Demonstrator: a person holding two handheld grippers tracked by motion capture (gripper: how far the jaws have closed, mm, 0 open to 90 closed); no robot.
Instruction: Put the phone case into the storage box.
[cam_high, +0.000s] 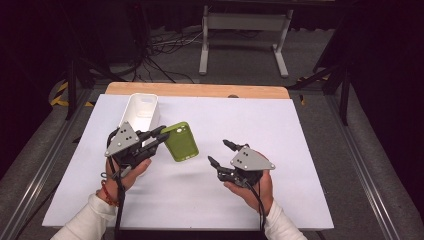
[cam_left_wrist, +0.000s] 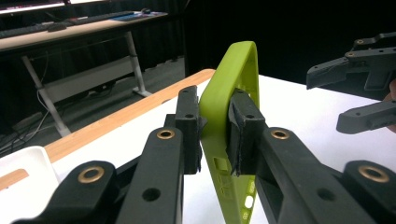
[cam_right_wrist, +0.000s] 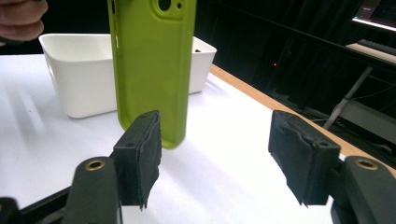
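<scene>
Black pads of my left tongs (cam_left_wrist: 215, 135) pinch the rim of the green phone case (cam_left_wrist: 229, 93), lifted above the white counter (cam_high: 280, 130); its lower end is cut off. My right tongs (cam_right_wrist: 215, 158) stand spread, empty, near the case. Beyond sits a white bin (cam_right_wrist: 79, 79), partly hidden.

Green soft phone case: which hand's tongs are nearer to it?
Left. The left tongs are clamped on the edge of the green soft phone case, holding it above the white table. The right tongs stand open and apart from it.
</scene>
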